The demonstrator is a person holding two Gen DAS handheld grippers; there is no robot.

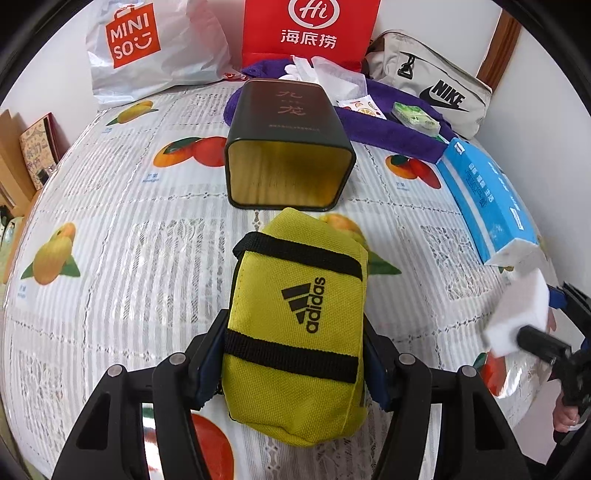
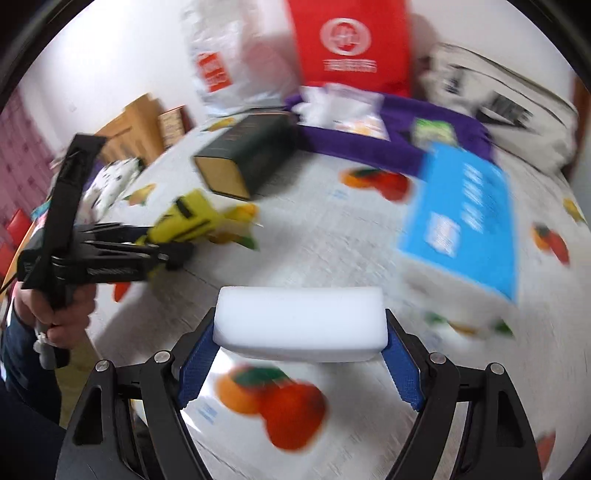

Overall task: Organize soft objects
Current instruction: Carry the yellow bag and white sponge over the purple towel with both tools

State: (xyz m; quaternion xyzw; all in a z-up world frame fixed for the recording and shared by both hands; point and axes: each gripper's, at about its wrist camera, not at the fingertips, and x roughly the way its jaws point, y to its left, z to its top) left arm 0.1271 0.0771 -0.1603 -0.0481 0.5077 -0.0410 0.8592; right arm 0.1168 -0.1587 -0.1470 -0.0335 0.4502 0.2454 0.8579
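Note:
My left gripper [image 1: 295, 354] is shut on a yellow-green adidas pouch [image 1: 295, 325] with black straps, held just above the fruit-print tablecloth, its far end pointing at the open mouth of a dark green tin [image 1: 288, 147] lying on its side. My right gripper [image 2: 301, 332] is shut on a white sponge block [image 2: 301, 321], held above the table. In the left wrist view the sponge [image 1: 517, 314] and right gripper [image 1: 543, 343] show at the right edge. In the blurred right wrist view the pouch [image 2: 188, 221] and tin [image 2: 247, 158] lie to the left.
A purple towel [image 1: 369, 122] with small packets lies behind the tin. A blue tissue pack [image 1: 484, 199] sits at right. A Miniso bag [image 1: 147, 48], a red bag [image 1: 310, 29] and a Nike pouch [image 1: 436, 85] stand along the back wall.

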